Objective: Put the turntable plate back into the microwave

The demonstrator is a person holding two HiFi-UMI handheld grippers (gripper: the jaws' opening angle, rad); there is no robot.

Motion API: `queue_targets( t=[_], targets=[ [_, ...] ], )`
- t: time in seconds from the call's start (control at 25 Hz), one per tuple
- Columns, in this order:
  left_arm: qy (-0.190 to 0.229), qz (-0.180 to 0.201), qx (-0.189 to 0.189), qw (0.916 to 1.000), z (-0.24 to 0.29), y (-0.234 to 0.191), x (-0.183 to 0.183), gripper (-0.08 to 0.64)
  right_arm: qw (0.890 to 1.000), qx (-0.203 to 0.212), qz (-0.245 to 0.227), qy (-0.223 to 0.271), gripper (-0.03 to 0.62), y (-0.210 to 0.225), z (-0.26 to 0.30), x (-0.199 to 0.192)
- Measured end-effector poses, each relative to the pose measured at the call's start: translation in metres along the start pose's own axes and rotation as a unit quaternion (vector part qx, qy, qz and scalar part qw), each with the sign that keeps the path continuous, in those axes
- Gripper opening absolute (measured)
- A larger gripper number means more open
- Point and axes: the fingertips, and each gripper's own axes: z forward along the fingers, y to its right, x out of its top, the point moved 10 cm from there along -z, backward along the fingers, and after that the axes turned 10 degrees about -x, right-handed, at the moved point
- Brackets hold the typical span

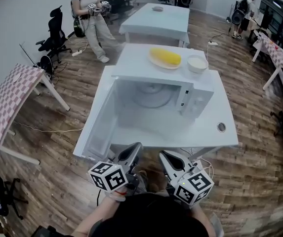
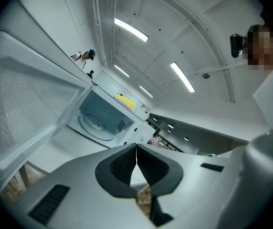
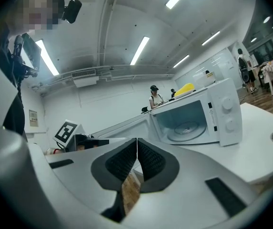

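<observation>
Your left claw [image 1: 136, 149] is fully closed: its ribbed black pads [image 2: 125, 166] meet at the tips and hold nothing. Your right claw [image 1: 164, 155] is the same, its dark pads [image 3: 122, 161] pressed together at the front and empty. You hold both claws low and side by side at the near edge of the white rectangular surface [image 1: 220, 110], their tips pointing towards the open appliance, and under them lies the brown wood-plank floor [image 1: 52, 152]. On that surface stands the white box-shaped microwave [image 1: 199, 88], with its control panel on your right and its white door [image 1: 99, 127] swung wide open to your left, reaching out past the surface's left edge. The round clear glass turntable plate [image 1: 153, 96] lies flat on the floor of the microwave's cavity, roughly centred, well apart from both claws. On the microwave's roof rests an oval pale dish [image 1: 157, 59] with a yellow oblong item [image 1: 166, 57] lying on it. Just to the right of the dish sits a small white round bowl [image 1: 197, 64], close to it but apart. Near the right front corner of the surface you have a small round grey cable hole [image 1: 221, 127].
</observation>
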Motion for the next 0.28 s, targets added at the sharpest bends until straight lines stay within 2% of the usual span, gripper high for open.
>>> queue_targets(
  t=[0.28],
  targets=[
    [-0.017,0.004,0.001,0.9998,0.0027,0.0028,-0.006,0.014,1.0,-0.003,0.007,0.0,0.025,0.0008,-0.0071,-0.0058]
  ],
)
